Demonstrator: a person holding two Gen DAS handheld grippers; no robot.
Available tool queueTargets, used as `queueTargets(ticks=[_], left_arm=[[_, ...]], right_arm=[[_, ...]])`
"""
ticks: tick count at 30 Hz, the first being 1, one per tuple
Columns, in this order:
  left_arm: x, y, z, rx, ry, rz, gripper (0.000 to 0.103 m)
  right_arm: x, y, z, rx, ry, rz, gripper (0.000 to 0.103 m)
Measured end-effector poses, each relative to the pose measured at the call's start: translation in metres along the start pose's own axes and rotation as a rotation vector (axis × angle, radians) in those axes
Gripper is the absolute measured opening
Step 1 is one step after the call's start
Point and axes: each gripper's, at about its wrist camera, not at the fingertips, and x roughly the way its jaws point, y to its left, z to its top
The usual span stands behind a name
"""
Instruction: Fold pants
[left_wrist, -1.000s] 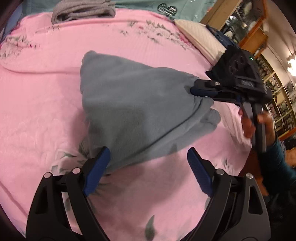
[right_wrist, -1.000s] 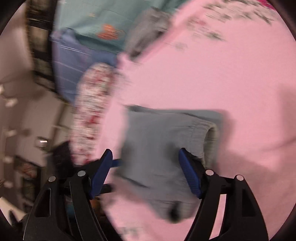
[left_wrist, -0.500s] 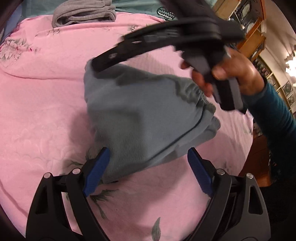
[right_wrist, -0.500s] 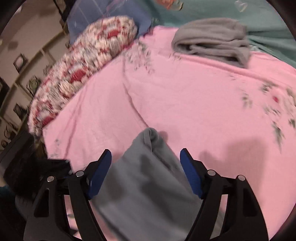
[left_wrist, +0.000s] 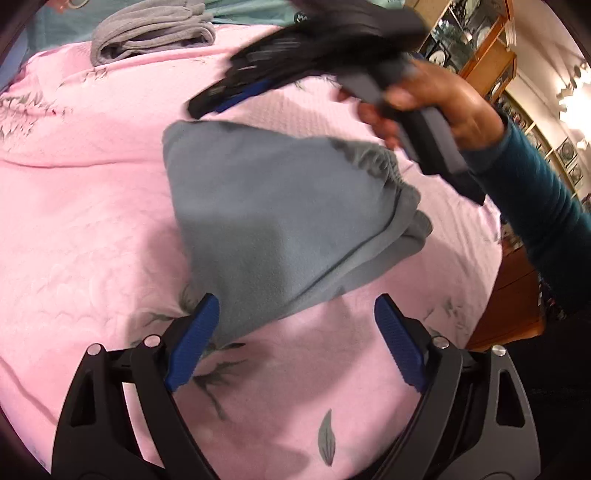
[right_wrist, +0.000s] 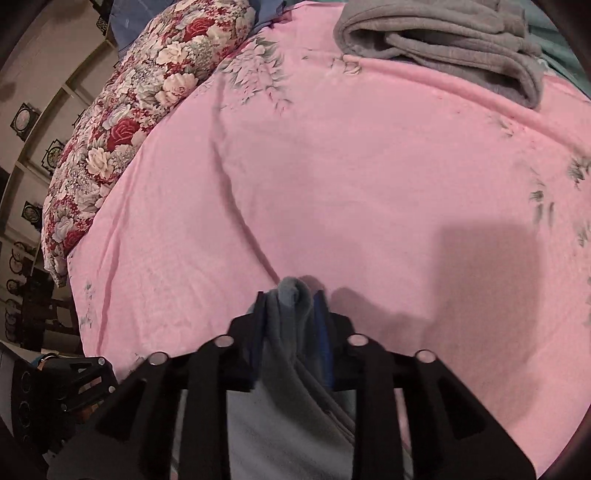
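The grey-blue pants (left_wrist: 280, 218) lie folded in a compact bundle on the pink bedspread (left_wrist: 74, 236). My left gripper (left_wrist: 295, 332) is open, its blue pads on either side of the bundle's near corner. My right gripper (right_wrist: 291, 317) is shut on the far corner of the pants (right_wrist: 295, 295). In the left wrist view the right gripper (left_wrist: 207, 105) is blurred, held over the bundle's far left corner by a hand in a teal sleeve.
A folded grey garment (left_wrist: 147, 29) lies at the far edge of the bed; it also shows in the right wrist view (right_wrist: 443, 40). A floral pillow (right_wrist: 122, 122) lies at the left. Wooden shelves (left_wrist: 480, 51) stand to the right of the bed.
My right gripper swung from the right side of the pants over to the far corner and shut on it. The left gripper stayed open at the near corner.
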Motion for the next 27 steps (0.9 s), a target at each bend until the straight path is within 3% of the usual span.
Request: queueTargets(ticks=[3,6,11,13,14,16,18,20,24,27], left_arm=[[-0.008,0.004,0.004,-0.018,-0.035,0.008,0.088],[-0.001,0.003,0.011,-0.017,-0.036,0.001,0.088],[0.017,0.003,0.008,-0.006,0.032,0.015,0.088],[0.010,0.002,0.008,-0.010,0.020,0.007,0.088],[0.005,0.004,0.009,-0.017,0.009,-0.001,0.088],[-0.004,0.007,0.013,-0.048,-0.029,-0.016,0.088],[-0.008,0.014,0.017,-0.108,-0.051,-0.026,0.090],[-0.009,0.025,0.014,-0.160,-0.055,-0.034,0.090],[-0.003,0.040,0.013,-0.252,-0.039,-0.063,0.090],[0.000,0.048,0.015,-0.285,-0.029,-0.075,0.090]], right_arm=[[-0.050,-0.002,-0.022,0.028,-0.097,0.006,0.049],[-0.085,-0.005,-0.068,0.079,-0.129,0.058,0.050],[-0.091,-0.005,-0.157,0.197,-0.087,0.136,0.050],[-0.080,-0.010,-0.191,0.252,-0.040,0.098,0.047],[-0.088,-0.009,-0.204,0.251,-0.088,0.119,0.047],[-0.109,-0.012,-0.215,0.306,-0.124,0.144,0.050],[-0.139,-0.023,-0.223,0.369,-0.239,0.191,0.062],[-0.152,-0.044,-0.231,0.457,-0.289,0.155,0.063],[-0.128,-0.082,-0.248,0.670,-0.231,0.217,0.063],[-0.116,-0.093,-0.247,0.705,-0.220,0.273,0.063]])
